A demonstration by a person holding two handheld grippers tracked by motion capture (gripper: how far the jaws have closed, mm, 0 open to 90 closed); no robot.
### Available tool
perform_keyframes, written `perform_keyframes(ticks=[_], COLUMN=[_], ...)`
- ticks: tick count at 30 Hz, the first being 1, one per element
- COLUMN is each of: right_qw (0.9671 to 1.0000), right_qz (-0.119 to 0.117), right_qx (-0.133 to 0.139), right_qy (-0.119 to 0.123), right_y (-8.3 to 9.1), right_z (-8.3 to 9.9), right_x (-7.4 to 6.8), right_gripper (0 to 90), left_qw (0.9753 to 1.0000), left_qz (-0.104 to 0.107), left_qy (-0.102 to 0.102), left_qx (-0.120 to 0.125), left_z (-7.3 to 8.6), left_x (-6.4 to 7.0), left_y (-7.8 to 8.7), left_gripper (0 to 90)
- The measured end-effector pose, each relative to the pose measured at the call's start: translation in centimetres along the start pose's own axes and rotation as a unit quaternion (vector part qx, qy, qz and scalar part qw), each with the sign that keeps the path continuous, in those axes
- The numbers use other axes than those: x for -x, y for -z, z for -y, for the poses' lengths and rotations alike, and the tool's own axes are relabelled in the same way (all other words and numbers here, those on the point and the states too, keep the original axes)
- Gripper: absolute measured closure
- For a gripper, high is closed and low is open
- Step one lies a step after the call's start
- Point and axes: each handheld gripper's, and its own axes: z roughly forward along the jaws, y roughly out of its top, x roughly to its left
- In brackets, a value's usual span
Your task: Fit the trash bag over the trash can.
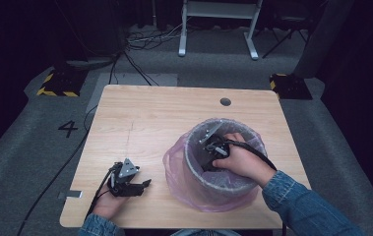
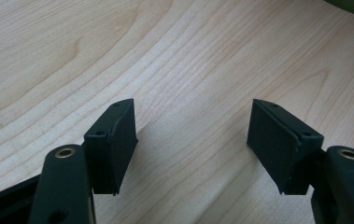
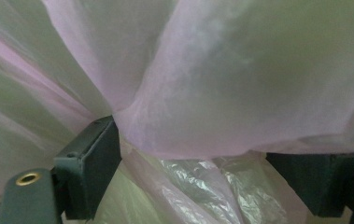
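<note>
High view, right gripper (image 1: 212, 147) inside bin (image 1: 194, 162)

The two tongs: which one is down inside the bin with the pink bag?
The right tongs, reaching into the bin lined with the pink bag. The left tongs rest outside it, low over the bare table.

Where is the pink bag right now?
The pink bag lines the round bin on the right half of the wooden table in the high view, its edge draped outside, with the right gripper reaching inside it.
</note>
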Motion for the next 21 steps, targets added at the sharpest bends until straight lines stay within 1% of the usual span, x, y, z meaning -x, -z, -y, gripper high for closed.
perform_keyframes(ticks=[2, 5, 6, 10, 12, 15, 16, 18, 21], right_qw=[0.9999, 0.9989, 0.9982, 0.9947, 0.9923, 0.9876, 0.9859, 0.9809, 0.9756], right_qz=[-0.001, -0.005, -0.009, -0.012, -0.015, -0.025, -0.028, -0.041, -0.059], right_qx=[0.014, 0.046, 0.059, 0.101, 0.122, 0.155, 0.165, 0.189, 0.207], right_qy=[0.001, -0.004, -0.006, -0.011, -0.015, -0.008, 0.002, 0.023, 0.043], right_y=[0.4, 1.8, 2.5, 4.9, 6.0, 7.4, 7.8, 8.4, 9.0], right_z=[-0.1, -0.4, -0.5, -0.7, -0.7, -0.6, -0.6, -0.6, -0.5], right_x=[0.0, -0.2, -0.2, -0.2, 0.0, -0.1, -0.2, -0.6, -1.1], right_gripper=[21.1, 21.6, 22.2, 23.3, 23.3, 23.3, 23.3, 23.3, 23.2], left_qw=[1.0000, 1.0000, 1.0000, 1.0000, 1.0000, 1.0000, 1.0000, 1.0000, 1.0000], left_qz=[0.000, 0.000, -0.001, -0.001, 0.000, 0.000, 0.002, 0.001, 0.002], left_qy=[-0.002, -0.004, -0.005, -0.005, -0.005, -0.005, -0.001, -0.001, -0.005], left_qx=[0.001, 0.001, 0.001, 0.001, 0.001, 0.001, 0.002, 0.003, 0.003], left_z=[0.0, 0.0, 0.0, 0.0, 0.0, 0.0, 0.0, 0.0, -0.1], left_x=[0.0, -0.1, -0.1, -0.1, -0.1, -0.1, 0.0, 0.0, 0.0], left_y=[0.0, 0.0, 0.0, 0.0, 0.0, 0.0, 0.0, -0.1, -0.1], left_gripper=[32.7, 32.7, 32.7, 32.7, 32.7, 32.6, 32.4, 32.2, 31.9])
